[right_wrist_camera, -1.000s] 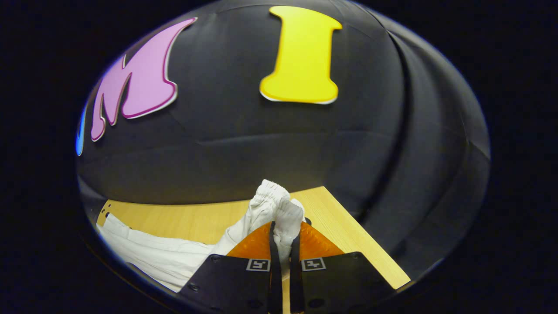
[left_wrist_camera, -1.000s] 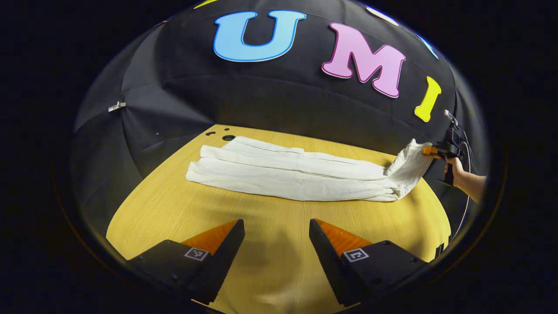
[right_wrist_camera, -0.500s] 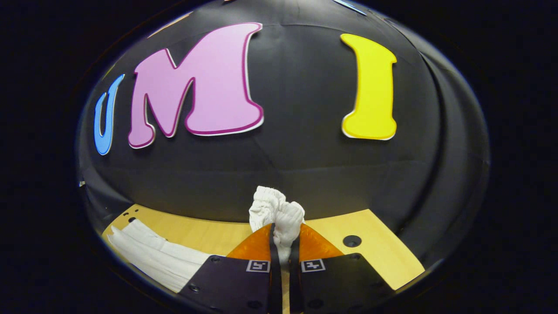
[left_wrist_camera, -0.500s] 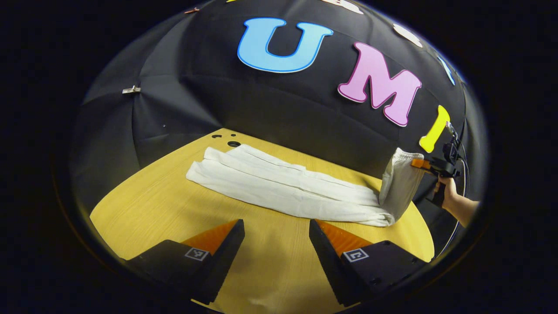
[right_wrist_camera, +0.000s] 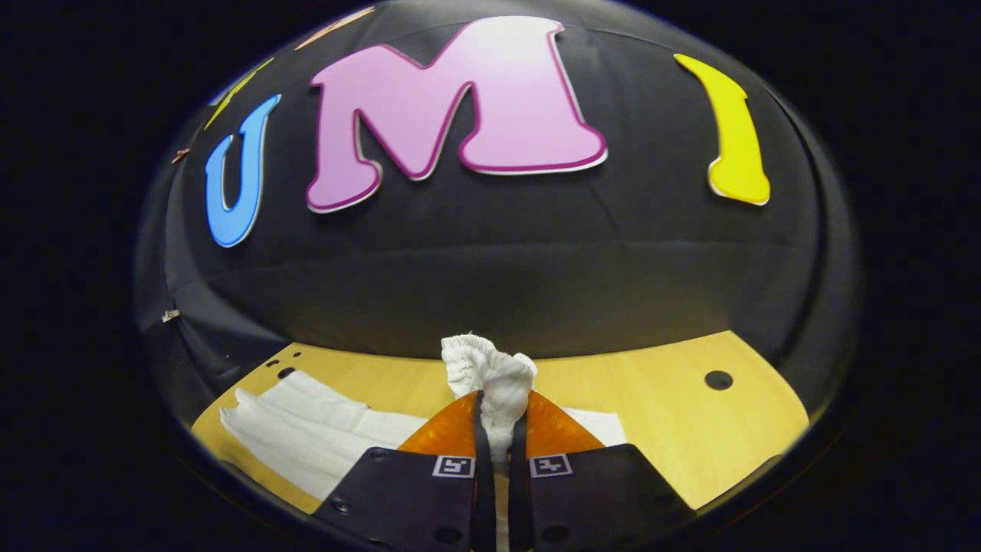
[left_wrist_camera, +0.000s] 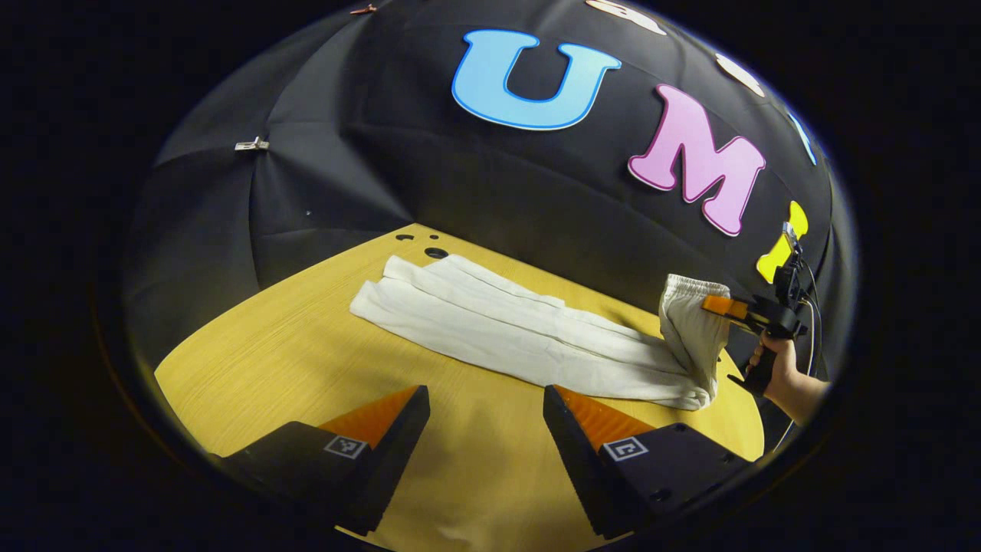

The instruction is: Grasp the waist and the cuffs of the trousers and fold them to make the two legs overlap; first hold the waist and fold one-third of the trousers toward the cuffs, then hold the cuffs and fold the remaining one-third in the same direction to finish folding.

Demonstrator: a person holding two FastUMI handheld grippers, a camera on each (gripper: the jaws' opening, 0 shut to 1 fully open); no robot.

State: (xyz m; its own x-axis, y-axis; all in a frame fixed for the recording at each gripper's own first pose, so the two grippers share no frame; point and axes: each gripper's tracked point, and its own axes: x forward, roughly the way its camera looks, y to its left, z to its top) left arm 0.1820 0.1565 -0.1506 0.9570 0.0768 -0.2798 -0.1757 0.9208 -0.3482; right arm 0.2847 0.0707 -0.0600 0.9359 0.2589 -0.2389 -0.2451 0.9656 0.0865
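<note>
Trousers (left_wrist_camera: 529, 337): white, legs overlapped, lying lengthwise along the table's (left_wrist_camera: 291, 368) far edge.
Waist (right_wrist_camera: 487, 372): lifted off the table at its right end.
Right gripper (right_wrist_camera: 498, 418): clamped on the waist.
Left gripper (left_wrist_camera: 487, 402): fingers apart, empty, above the near edge.

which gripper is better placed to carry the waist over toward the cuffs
Right. The right gripper is already shut on the trousers' waist and holds it lifted off the table. The left gripper hangs open over bare wood, apart from the trousers.
</note>
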